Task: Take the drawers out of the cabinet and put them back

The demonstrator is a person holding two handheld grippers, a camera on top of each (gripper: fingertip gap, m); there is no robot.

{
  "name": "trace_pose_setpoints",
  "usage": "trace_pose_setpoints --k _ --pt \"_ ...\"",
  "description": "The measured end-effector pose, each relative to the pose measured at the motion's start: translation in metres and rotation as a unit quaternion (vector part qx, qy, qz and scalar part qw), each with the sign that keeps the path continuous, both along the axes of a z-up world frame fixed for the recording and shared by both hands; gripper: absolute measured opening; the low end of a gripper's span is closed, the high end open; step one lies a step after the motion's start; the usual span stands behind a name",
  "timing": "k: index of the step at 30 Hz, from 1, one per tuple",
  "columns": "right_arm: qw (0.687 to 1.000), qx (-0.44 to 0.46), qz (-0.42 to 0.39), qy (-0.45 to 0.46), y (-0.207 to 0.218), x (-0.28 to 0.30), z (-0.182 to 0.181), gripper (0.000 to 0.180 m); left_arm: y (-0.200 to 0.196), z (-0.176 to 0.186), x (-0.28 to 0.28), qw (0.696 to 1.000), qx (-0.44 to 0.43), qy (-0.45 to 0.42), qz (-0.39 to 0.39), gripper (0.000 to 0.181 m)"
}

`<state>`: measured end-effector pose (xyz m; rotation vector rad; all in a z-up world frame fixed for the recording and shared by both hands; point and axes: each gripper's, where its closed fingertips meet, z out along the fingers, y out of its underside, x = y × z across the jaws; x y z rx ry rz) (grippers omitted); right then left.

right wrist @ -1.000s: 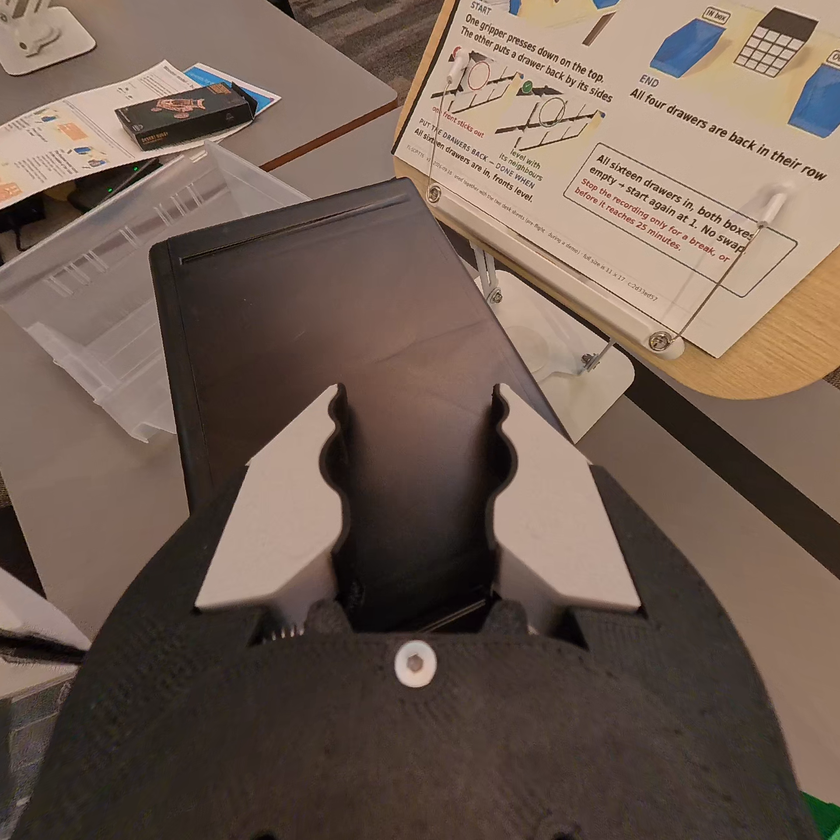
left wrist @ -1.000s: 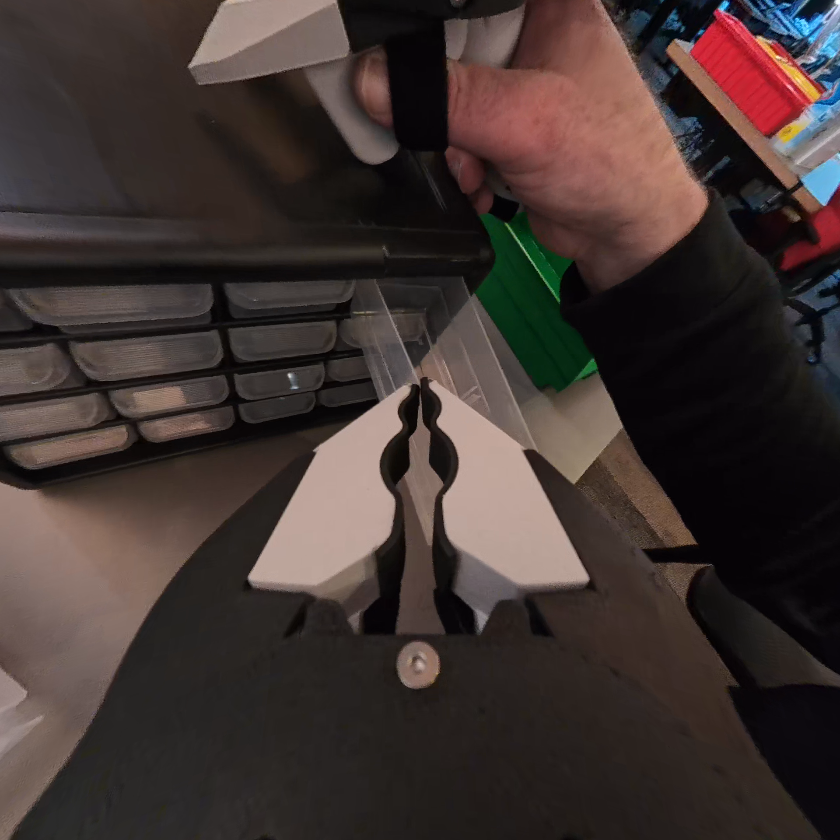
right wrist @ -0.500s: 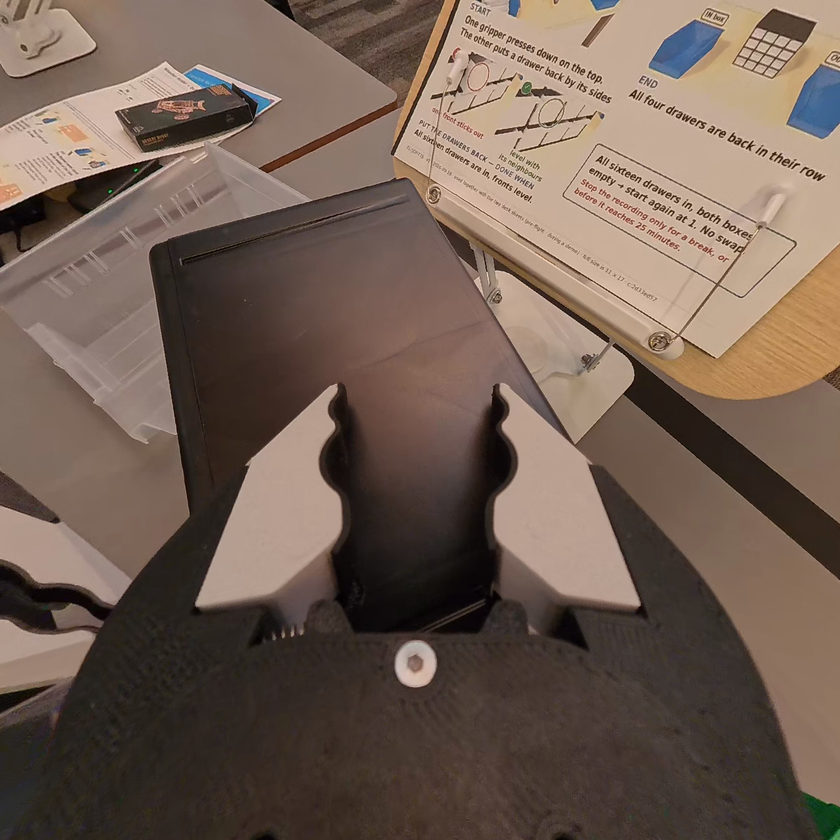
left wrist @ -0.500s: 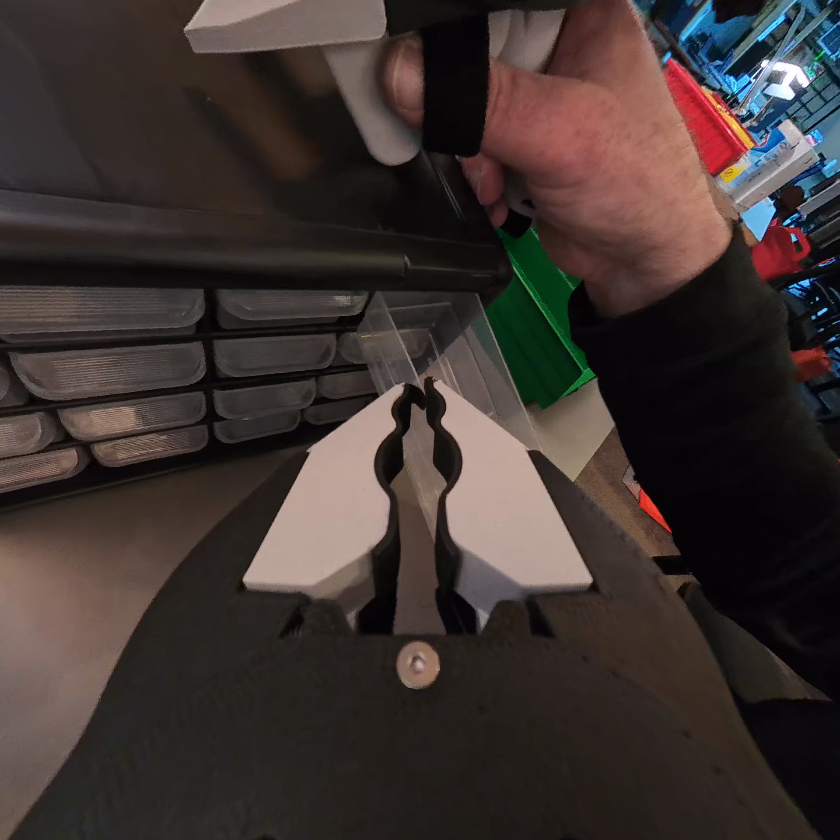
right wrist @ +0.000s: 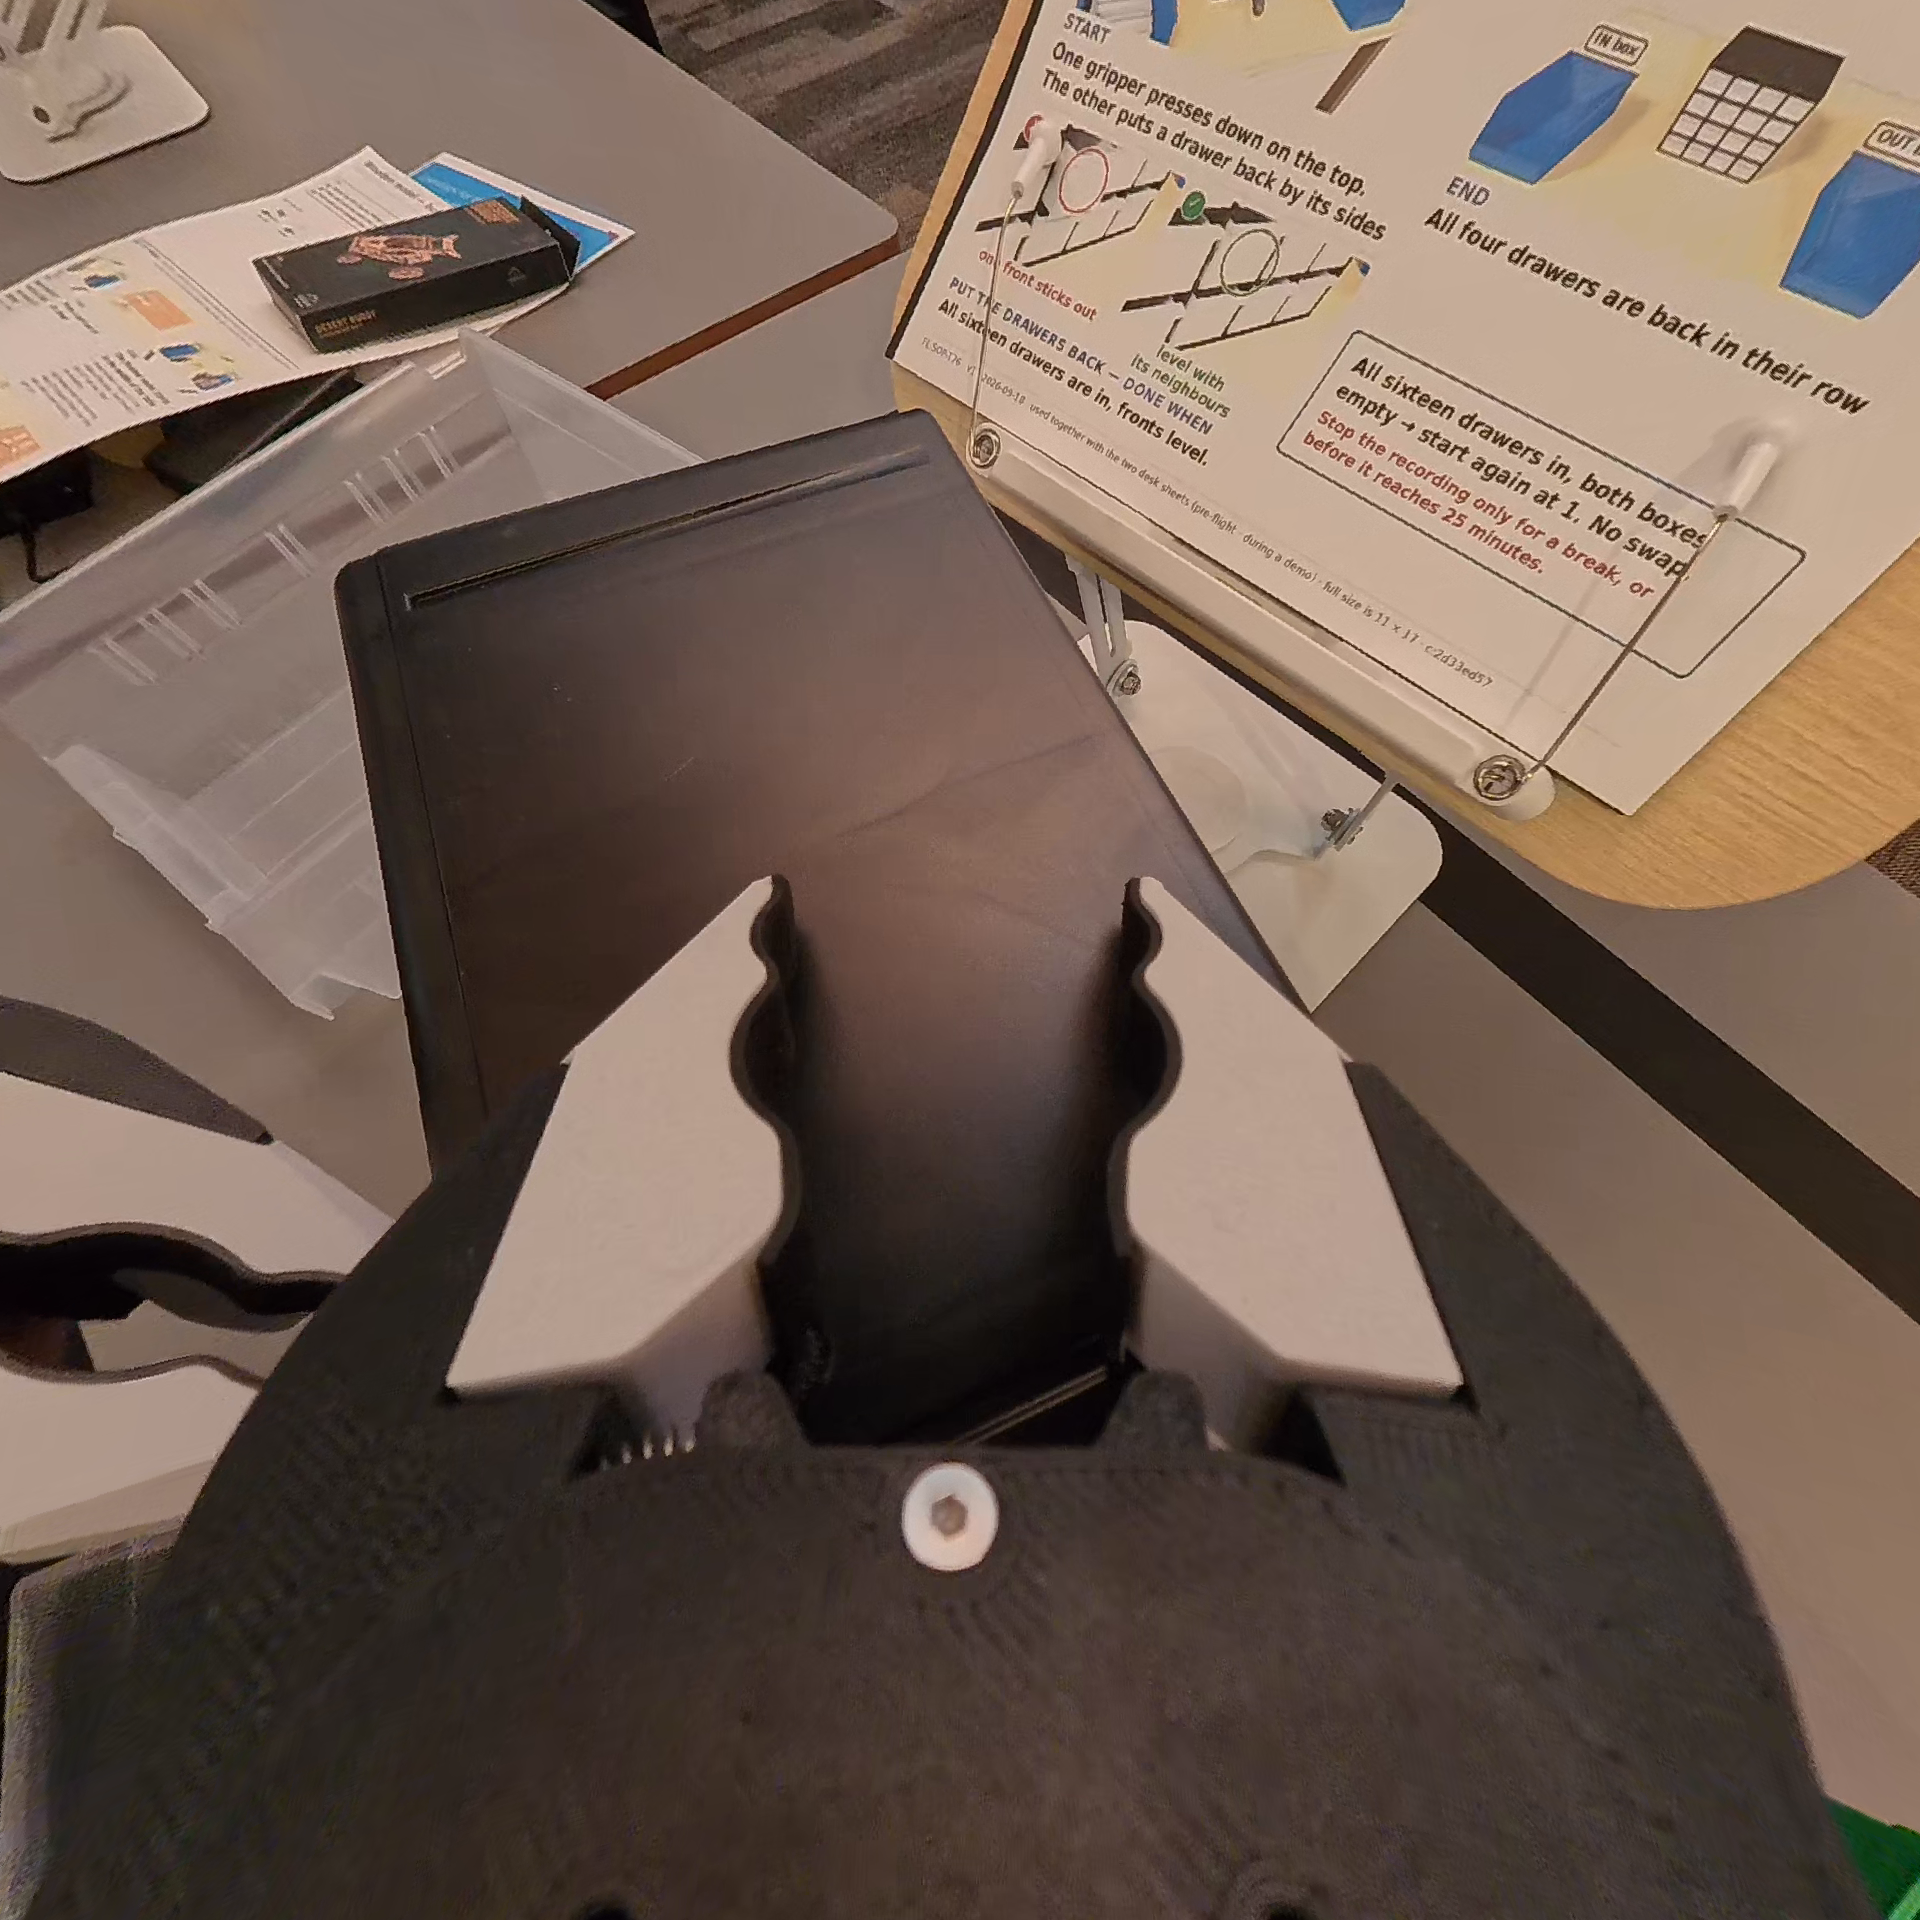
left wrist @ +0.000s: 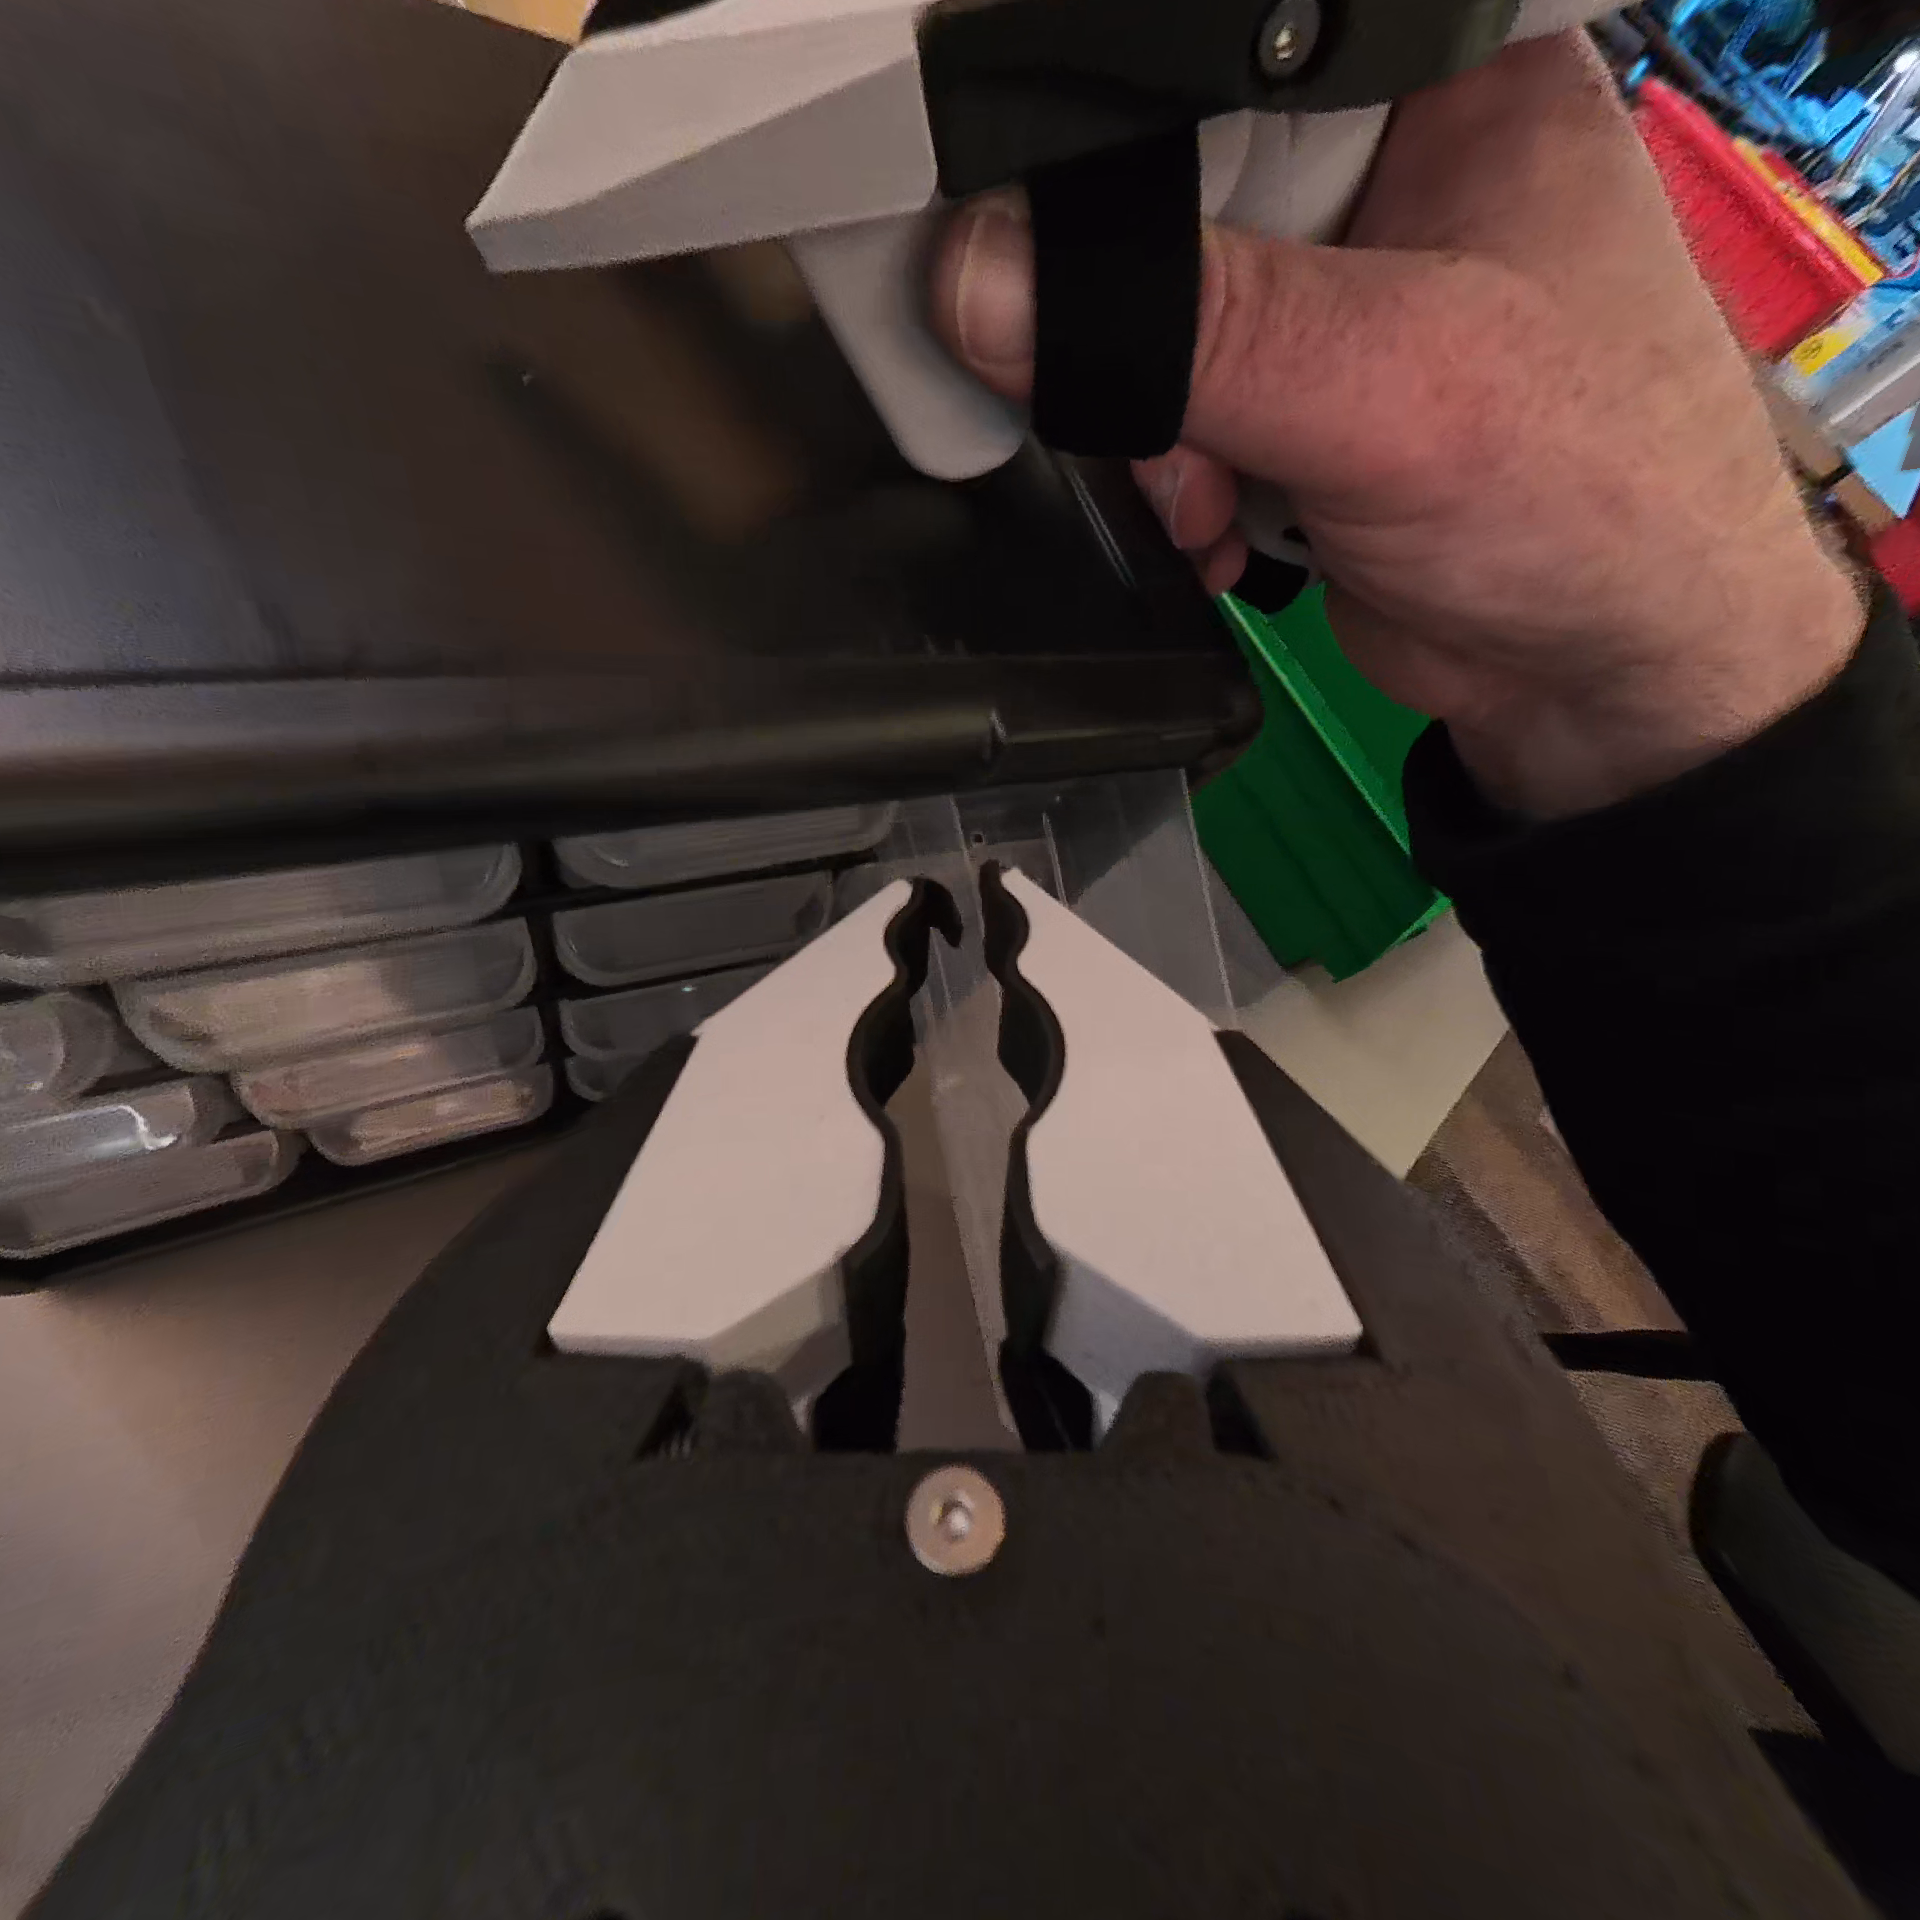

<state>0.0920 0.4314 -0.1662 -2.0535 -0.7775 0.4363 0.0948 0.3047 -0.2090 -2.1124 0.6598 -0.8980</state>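
Left gripper (left wrist: 961,894) jaws pinch the clear drawer (left wrist: 1081,883); right gripper (right wrist: 951,904) gapes over cabinet (right wrist: 727,748).

The cabinet (right wrist: 727,748) is glossy black plastic, its drawers (left wrist: 312,1029) clear ribbed plastic, the fingers (right wrist: 644,1143) matt grey.

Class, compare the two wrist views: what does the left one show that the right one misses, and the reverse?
Only the left wrist view shows the cabinet's drawer fronts, the clear drawer gripped by the left gripper, and the hand. Only the right shows the instruction board, clear bin and small black box. Both show the cabinet's black top with the open right gripper on it.
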Motion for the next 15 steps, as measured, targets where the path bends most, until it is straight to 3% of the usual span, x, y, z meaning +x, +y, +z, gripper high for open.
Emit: trace_pose_setpoints --k 4,6,8,15 --pt "1.000 0.000 0.000 0.001 0.000 0.000 0.000 0.063 0.004 0.001 0.001 1.000 0.017 0.004 0.015 0.006" --pt "1.000 -0.003 0.009 0.016 -0.003 -0.001 0.002 0.077 0.004 0.001 0.001 1.000 0.022 -0.002 0.020 0.006" --pt "0.999 0.012 0.019 0.047 -0.011 -0.001 0.012 0.078 0.004 0.001 0.000 1.000 0.017 -0.009 0.019 0.006" --pt "0.995 0.062 0.072 0.031 -0.110 0.013 0.013 0.096 0.004 0.001 0.002 1.000 0.005 -0.017 -0.001 0.007"
